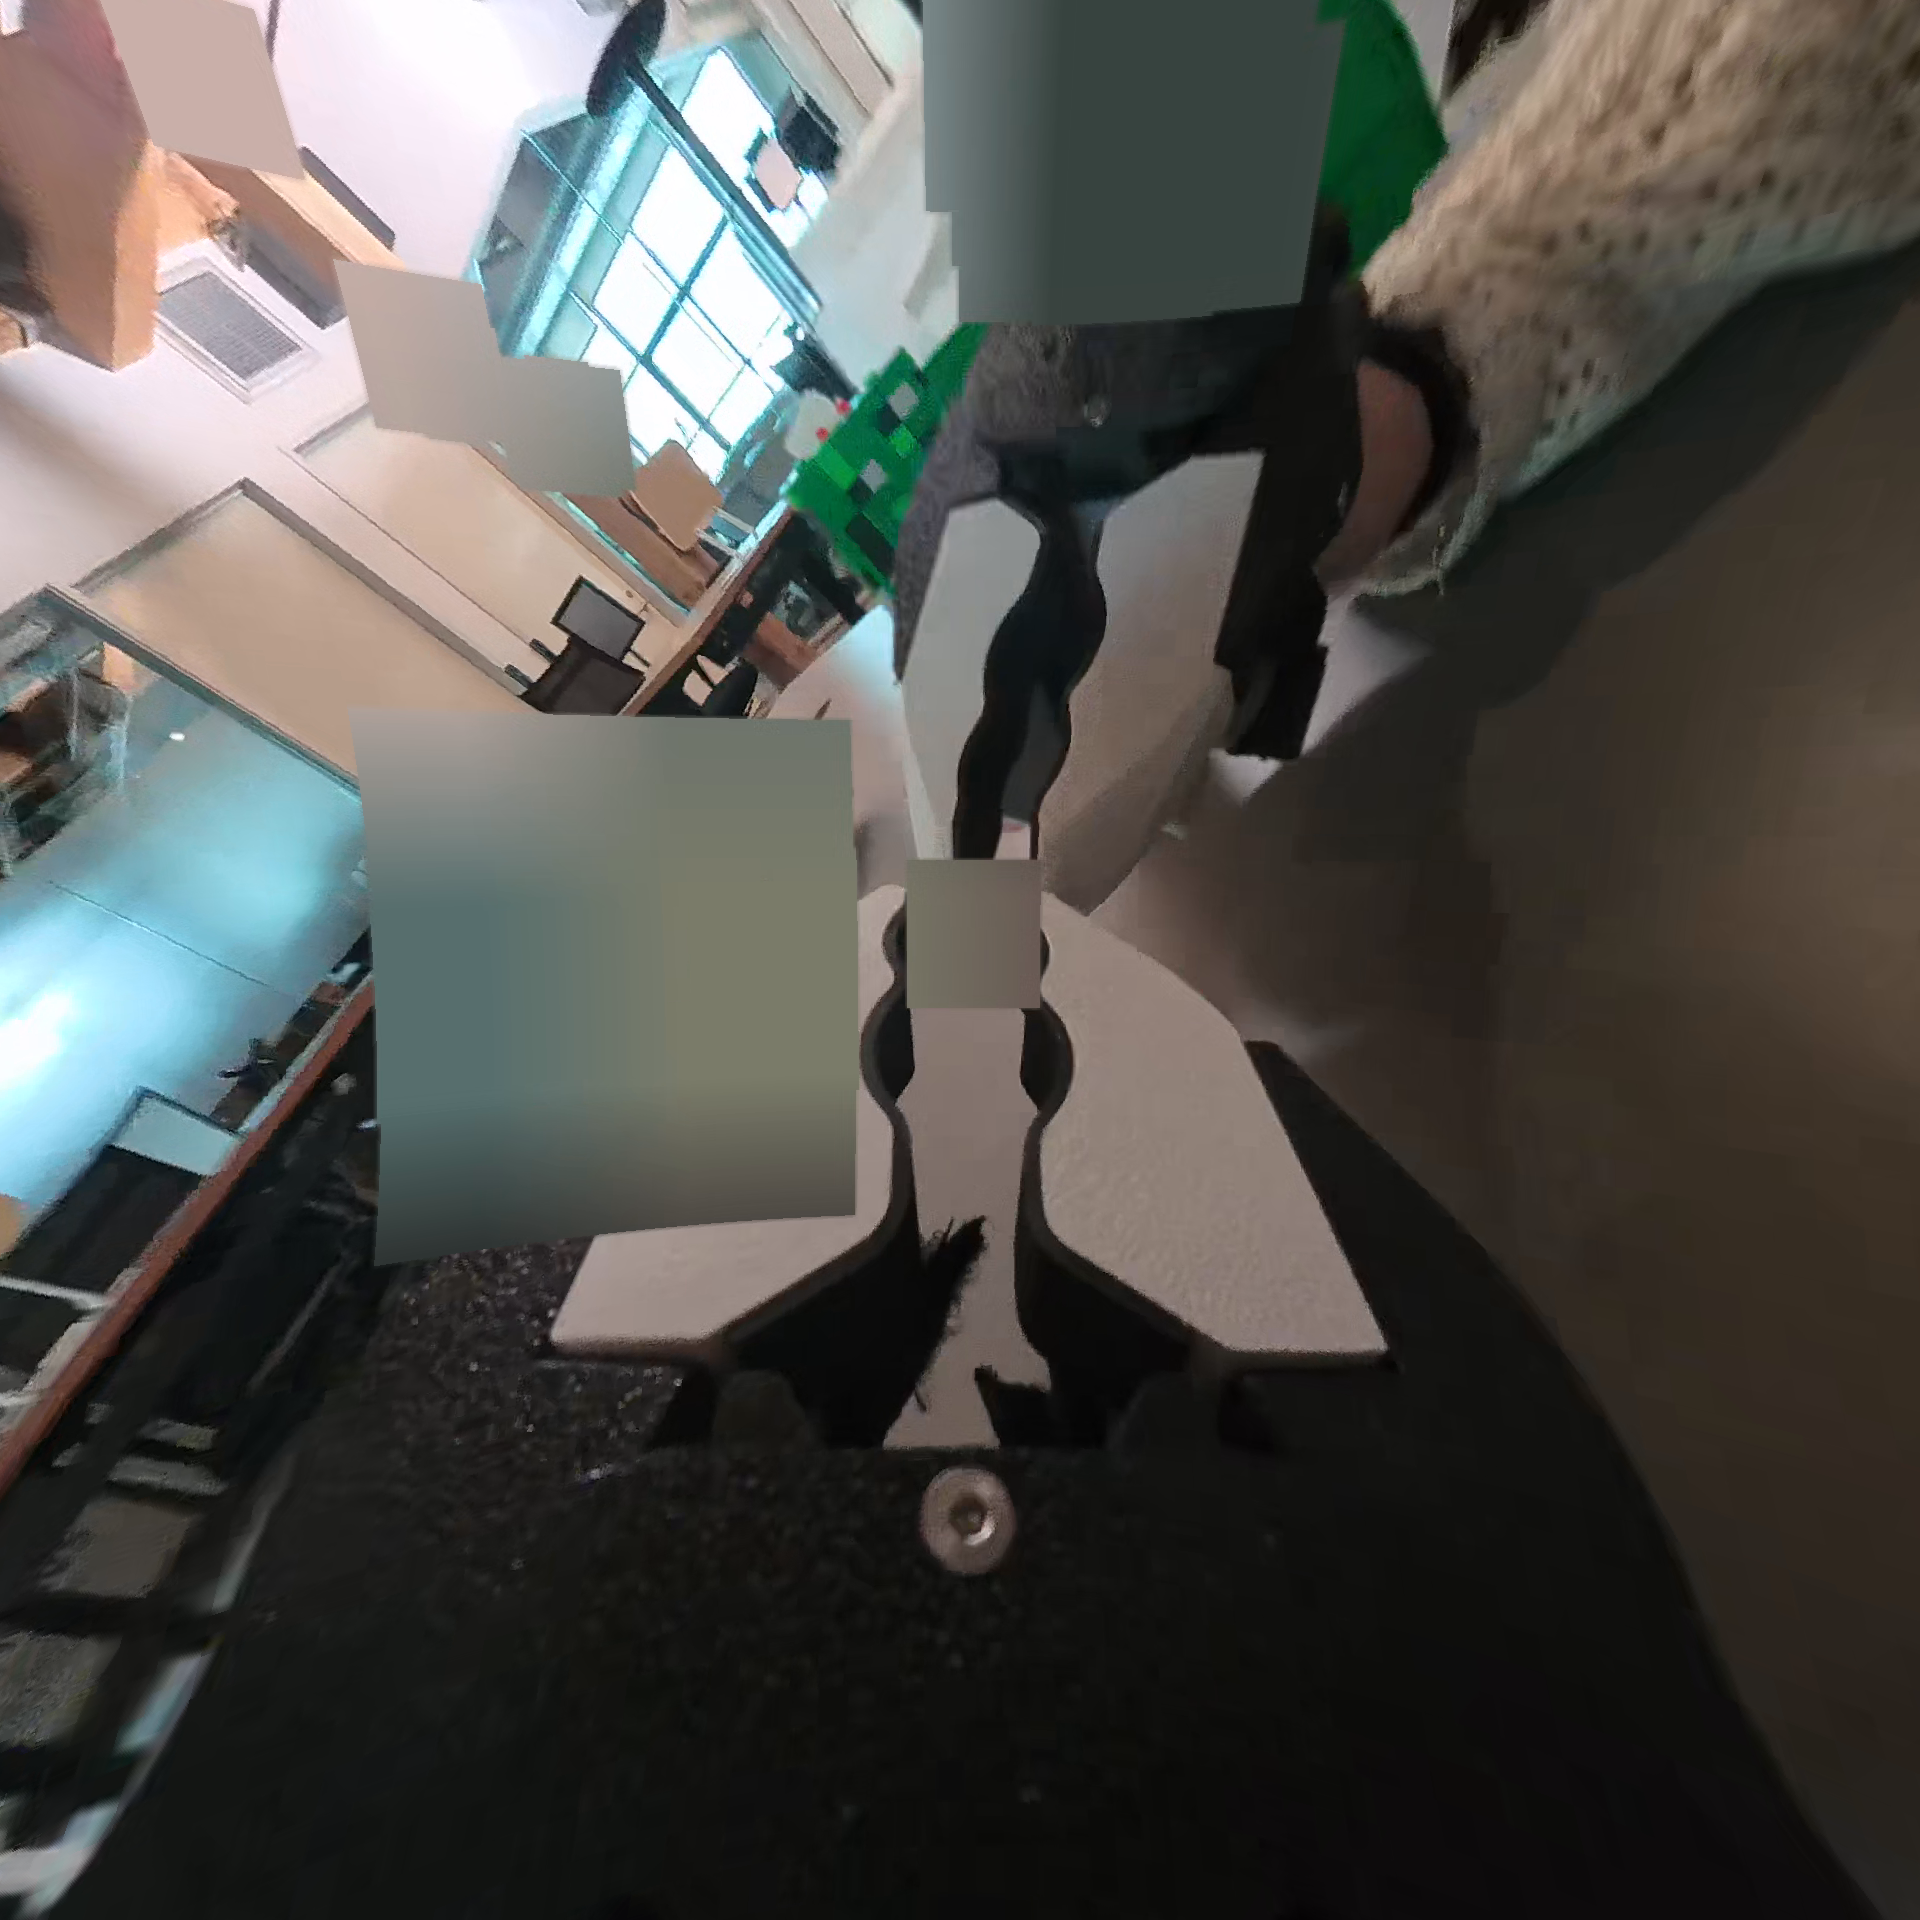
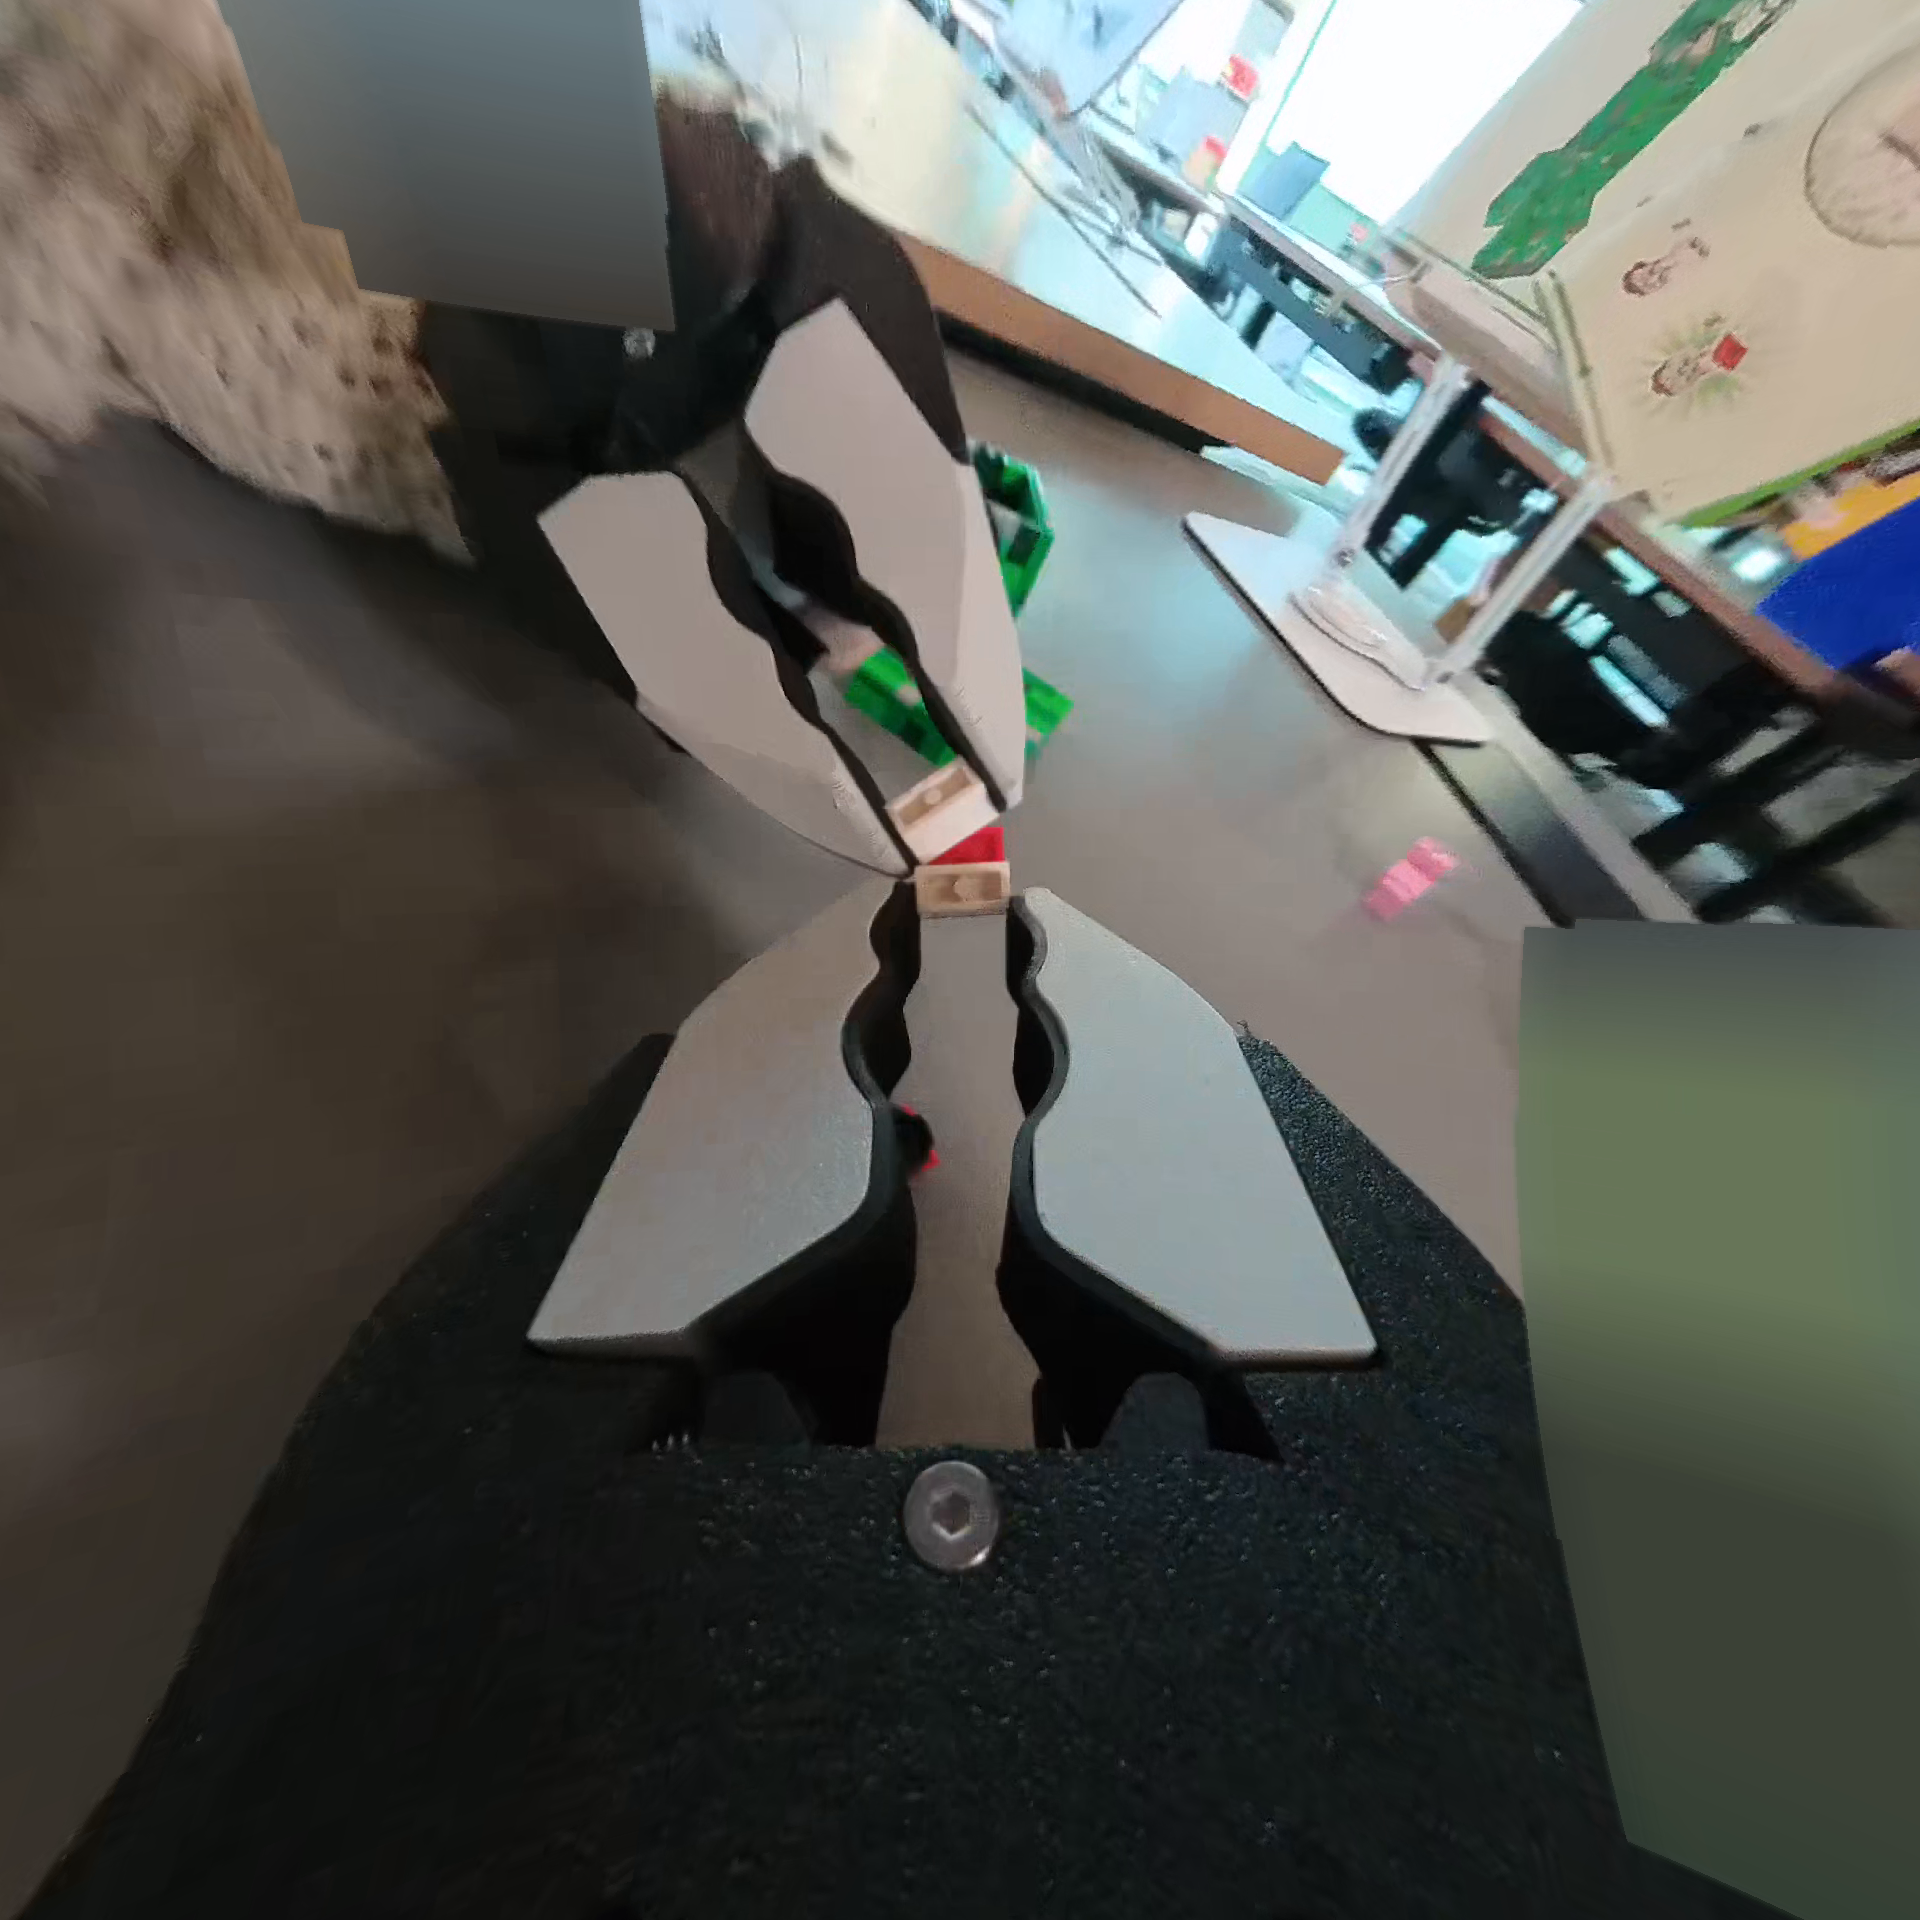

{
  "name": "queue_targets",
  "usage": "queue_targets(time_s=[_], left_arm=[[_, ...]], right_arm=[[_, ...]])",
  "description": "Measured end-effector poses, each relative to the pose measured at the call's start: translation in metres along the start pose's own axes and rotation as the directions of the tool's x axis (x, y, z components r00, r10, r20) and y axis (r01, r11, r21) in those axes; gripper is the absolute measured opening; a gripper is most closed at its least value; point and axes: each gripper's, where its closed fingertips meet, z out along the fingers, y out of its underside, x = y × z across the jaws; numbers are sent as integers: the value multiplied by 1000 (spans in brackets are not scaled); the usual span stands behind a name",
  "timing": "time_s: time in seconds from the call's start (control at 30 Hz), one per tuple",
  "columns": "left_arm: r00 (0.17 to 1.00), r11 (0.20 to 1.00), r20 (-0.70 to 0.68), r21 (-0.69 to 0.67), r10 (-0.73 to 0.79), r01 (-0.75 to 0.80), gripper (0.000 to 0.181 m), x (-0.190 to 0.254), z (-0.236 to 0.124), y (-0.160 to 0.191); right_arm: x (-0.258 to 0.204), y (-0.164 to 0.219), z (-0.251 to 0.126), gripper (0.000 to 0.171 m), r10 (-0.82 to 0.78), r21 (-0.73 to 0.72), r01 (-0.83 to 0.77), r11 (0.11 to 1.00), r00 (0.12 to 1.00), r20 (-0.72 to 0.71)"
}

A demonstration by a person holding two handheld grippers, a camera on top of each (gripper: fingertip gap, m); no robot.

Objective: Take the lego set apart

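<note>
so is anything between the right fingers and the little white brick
Nothing visible. The right gripper is already shut on a white brick, tip to tip with the left gripper, which pinches another white brick.

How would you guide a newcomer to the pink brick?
Start at the dark table and look right of the two grippers meeting tip to tip. The pink brick lies alone there, before the clear stand; the other loose bricks are green.

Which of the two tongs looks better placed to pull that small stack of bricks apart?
Probably right: the right tongs pinch the lower white plastic brick at their tips, while the left tongs steady the upper white plastic brick and red plastic piece.
</note>
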Motion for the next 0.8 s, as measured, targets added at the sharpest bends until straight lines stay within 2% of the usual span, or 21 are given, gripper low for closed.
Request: queue_targets(time_s=[0.13,0.2,0.27,0.33,0.43,0.5,0.53,0.6,0.7,0.8], left_arm=[[990,988,7,51,-143,142,16,-11,-3,0],[975,974,-18,31,-222,223,16,-13,-2,8],[965,968,-68,-43,-252,249,16,-6,1,19],[956,952,-117,-185,-268,244,16,7,6,38],[938,917,-172,-322,-300,234,16,26,11,58],[948,909,-157,-361,-278,207,18,28,13,65],[958,916,-137,-353,-252,190,31,25,14,65],[956,932,-161,-313,-244,185,32,28,14,57],[928,928,-175,-239,-329,284,32,24,12,41],[851,873,-211,-201,-481,444,37,20,9,32]], right_arm=[[3,-4,-2,15,145,72,-149,986,988,60],[9,-1,-5,15,169,64,-172,983,984,57],[13,14,-3,15,124,-31,-123,992,991,41],[9,37,0,15,95,-158,-84,984,993,65],[4,44,3,16,89,-189,-72,979,992,84],[2,41,3,15,78,-170,-61,984,993,93],[1,39,3,15,74,-159,-58,986,992,98],[0,34,3,16,43,-131,-31,991,995,89],[4,29,1,16,-116,-103,118,988,993,24],[3,28,0,16,-297,-104,294,950,955,-17]])
